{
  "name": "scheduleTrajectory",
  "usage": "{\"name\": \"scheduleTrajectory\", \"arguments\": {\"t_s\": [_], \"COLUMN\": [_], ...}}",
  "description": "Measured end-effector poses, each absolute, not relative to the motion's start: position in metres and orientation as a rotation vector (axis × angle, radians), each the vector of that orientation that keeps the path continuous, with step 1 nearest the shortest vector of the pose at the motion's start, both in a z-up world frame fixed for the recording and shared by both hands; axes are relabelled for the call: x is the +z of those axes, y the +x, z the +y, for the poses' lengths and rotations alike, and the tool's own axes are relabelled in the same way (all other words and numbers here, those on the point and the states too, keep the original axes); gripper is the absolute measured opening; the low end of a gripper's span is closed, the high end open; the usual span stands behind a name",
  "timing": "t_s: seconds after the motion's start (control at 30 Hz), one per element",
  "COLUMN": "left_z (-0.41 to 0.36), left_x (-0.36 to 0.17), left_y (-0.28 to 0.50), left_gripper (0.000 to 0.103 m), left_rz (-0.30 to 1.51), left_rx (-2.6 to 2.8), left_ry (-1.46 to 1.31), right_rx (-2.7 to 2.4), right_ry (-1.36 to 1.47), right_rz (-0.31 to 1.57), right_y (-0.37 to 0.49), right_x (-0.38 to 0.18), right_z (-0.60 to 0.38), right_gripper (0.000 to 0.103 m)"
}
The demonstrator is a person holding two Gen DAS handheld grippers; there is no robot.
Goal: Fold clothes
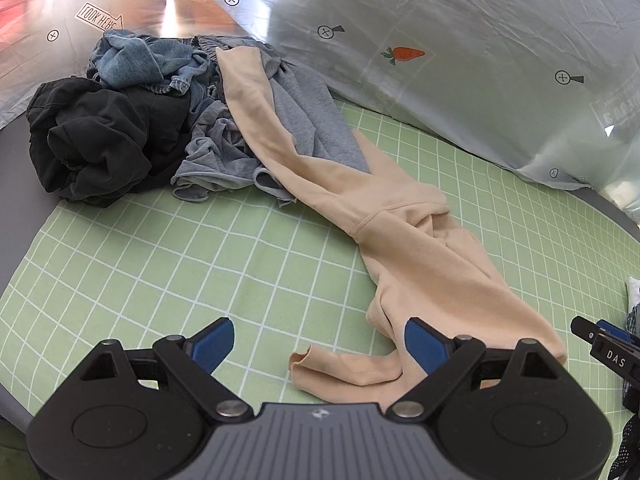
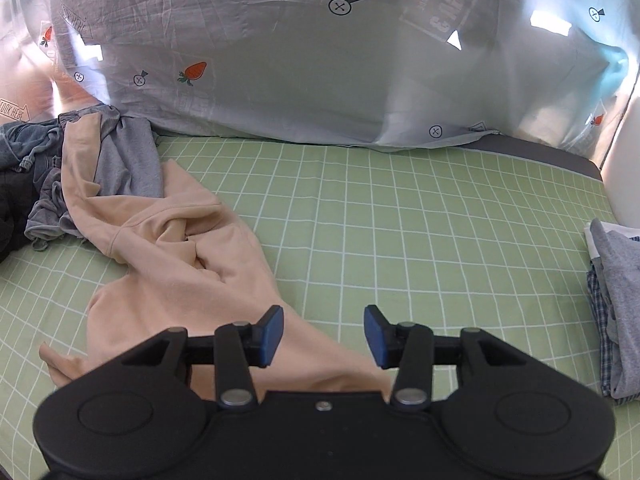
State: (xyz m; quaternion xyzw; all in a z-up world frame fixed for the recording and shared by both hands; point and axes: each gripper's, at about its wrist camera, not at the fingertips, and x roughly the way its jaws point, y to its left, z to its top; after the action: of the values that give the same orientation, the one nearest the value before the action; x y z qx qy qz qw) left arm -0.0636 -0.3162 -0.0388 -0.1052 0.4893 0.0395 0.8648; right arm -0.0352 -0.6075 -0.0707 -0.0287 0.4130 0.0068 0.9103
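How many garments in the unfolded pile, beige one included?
4 visible: black garment at the left, denim piece behind it, grey garment beside them, beige garment trailing from the pile toward the grippers. Others may be buried.

Black left claw [image 1: 319, 346], blue ribbed pads [image 1: 425, 345], silver pivot screws, grey ridged housing

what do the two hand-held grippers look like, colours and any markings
The left hand-held gripper has black linkage arms with silver pivot pins, blue textured pads and a ribbed grey body with a small logo. The right hand-held gripper is all black, with the same blue pads; its side reads "DAS" in the left view.
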Motion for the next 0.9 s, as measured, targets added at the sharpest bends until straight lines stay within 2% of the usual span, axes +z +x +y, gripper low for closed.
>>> {"name": "scheduleTrajectory", "arguments": {"t_s": [0.37,0.47,0.67,0.9], "left_z": [-0.279,-0.266,-0.235,-0.216], "left_x": [-0.051,-0.061,-0.084,-0.107], "left_y": [-0.019,-0.012,-0.001,0.011], "left_gripper": [0.092,0.092,0.092,0.092], "left_rz": [1.078,1.103,1.154,1.194], "left_rx": [0.102,0.108,0.158,0.201], "left_ry": [-0.206,-0.223,-0.299,-0.362], "right_rx": [0.210,0.278,0.397,0.518], "right_ry": [-0.164,-0.230,-0.448,-0.559], "right_rz": [0.889,0.870,0.838,0.857], "right_y": [0.039,0.051,0.068,0.078], "right_x": [-0.098,-0.108,-0.133,-0.159], "right_z": [-0.501,-0.463,-0.392,-0.346], "right_gripper": [0.046,0.050,0.050,0.050]}}
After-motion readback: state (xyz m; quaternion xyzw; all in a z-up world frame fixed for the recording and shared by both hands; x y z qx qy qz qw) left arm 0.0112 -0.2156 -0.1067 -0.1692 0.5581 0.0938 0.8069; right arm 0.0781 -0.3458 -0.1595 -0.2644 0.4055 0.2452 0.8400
